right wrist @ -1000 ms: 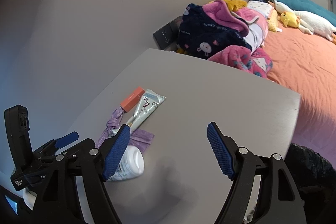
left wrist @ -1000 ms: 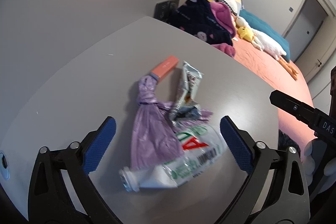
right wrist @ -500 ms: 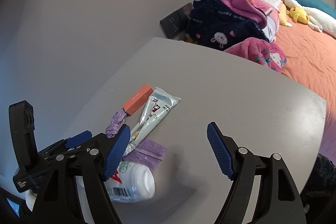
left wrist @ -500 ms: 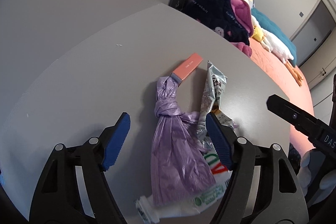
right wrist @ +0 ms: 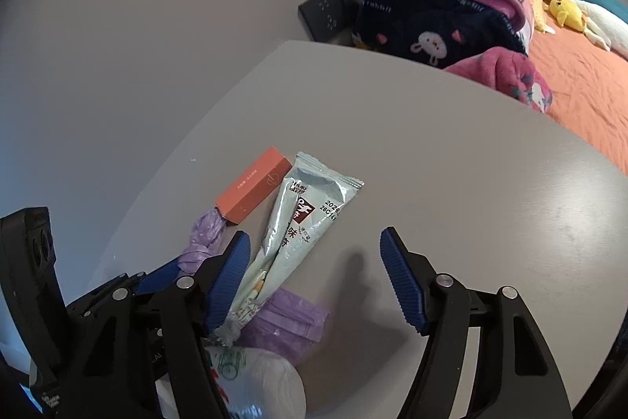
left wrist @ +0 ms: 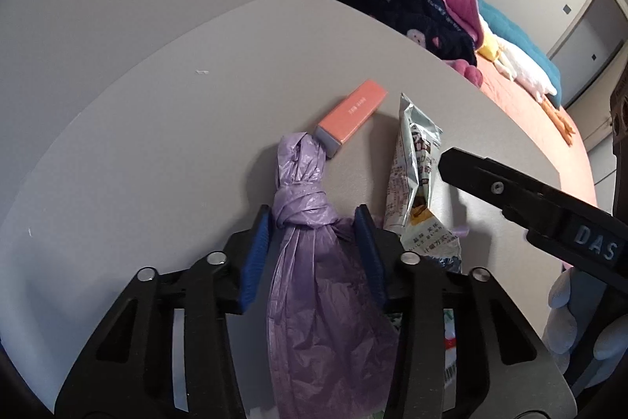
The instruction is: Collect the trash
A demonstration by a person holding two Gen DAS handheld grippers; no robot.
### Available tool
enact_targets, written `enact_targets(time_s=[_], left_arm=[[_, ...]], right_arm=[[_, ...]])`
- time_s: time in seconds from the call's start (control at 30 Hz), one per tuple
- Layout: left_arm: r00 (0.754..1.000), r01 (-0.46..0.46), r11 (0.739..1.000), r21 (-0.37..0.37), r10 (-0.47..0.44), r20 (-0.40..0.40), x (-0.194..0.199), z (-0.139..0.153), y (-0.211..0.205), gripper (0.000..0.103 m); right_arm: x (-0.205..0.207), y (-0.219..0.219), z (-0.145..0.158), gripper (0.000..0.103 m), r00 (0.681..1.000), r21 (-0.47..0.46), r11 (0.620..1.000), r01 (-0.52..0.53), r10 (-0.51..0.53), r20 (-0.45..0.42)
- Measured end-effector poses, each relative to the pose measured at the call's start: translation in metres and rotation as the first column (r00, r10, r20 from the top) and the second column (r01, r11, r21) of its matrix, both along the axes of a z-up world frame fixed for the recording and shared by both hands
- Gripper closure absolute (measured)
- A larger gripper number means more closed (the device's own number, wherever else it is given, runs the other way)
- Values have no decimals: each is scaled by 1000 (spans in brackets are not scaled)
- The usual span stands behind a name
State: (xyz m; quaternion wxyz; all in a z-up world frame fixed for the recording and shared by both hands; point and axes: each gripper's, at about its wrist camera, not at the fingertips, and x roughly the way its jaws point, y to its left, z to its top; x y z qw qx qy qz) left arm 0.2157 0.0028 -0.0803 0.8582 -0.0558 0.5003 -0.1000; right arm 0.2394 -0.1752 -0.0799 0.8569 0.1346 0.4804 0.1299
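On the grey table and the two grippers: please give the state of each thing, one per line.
Purple bag: knotted shut, lying flat, between the left jaws.
Snack wrapper: torn open, lying flat.
Orange box: closed, lying flat.
Plastic bottle: on its side.
Left gripper: jaws just closing around the knot.
Right gripper: open, holding nothing.

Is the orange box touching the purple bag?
Touching. In the left wrist view the orange box's near end sits against the purple bag's tied top with no table showing between; the right wrist view agrees.
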Motion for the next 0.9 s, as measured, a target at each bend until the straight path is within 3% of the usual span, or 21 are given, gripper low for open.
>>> enact_targets(time_s=[0.2, 0.57, 0.9], left_arm=[[1000, 6, 999, 38, -7, 24, -1, -1, -4, 68], [999, 20, 999, 39, -21, 42, -2, -2, -5, 80], [997, -54, 999, -4, 54, 55, -10, 9, 14, 83]], right_arm=[[7, 12, -8, 43, 1000, -26, 999, -25, 25, -18], [16, 21, -8, 85, 997, 46, 997, -70, 71, -38], [4, 1, 13, 88, 999, 81, 996, -49, 49, -1]])
